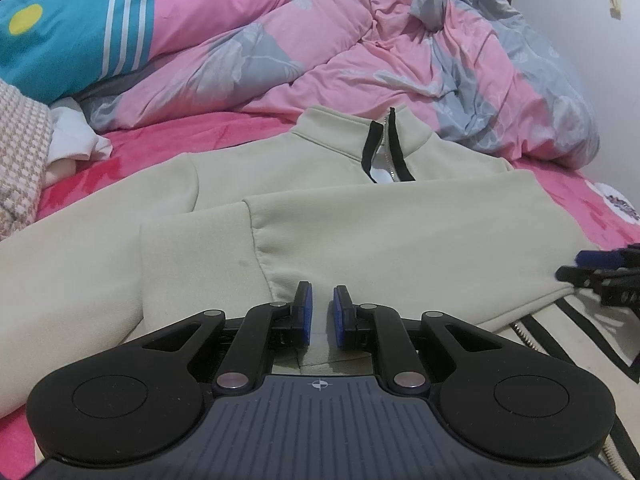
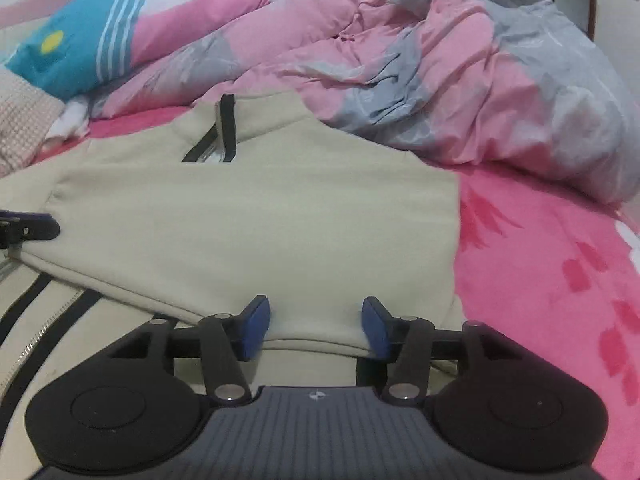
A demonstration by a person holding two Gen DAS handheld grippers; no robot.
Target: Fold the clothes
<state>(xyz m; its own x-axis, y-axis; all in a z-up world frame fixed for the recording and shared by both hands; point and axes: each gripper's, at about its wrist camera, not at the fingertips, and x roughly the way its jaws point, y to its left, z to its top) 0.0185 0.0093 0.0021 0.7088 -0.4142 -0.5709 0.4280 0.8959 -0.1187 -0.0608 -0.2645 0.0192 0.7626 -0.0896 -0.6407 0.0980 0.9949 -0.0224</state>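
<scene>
On the pink bed point(image 2: 540, 280) my left tongs point(image 1: 320, 312) pinch the cuff of the cream jacket point(image 1: 360, 220), its sleeve folded across the chest, while my right tongs point(image 2: 316, 326) stand wide over the jacket's near edge, gripping nothing.

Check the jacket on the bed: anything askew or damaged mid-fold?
One thing: a small dark smudge on the cream jacket, near the cuff seam of the sleeve folded across the front. No tears show. The collar zip stands open. The crumpled quilt lies against the collar.
</scene>
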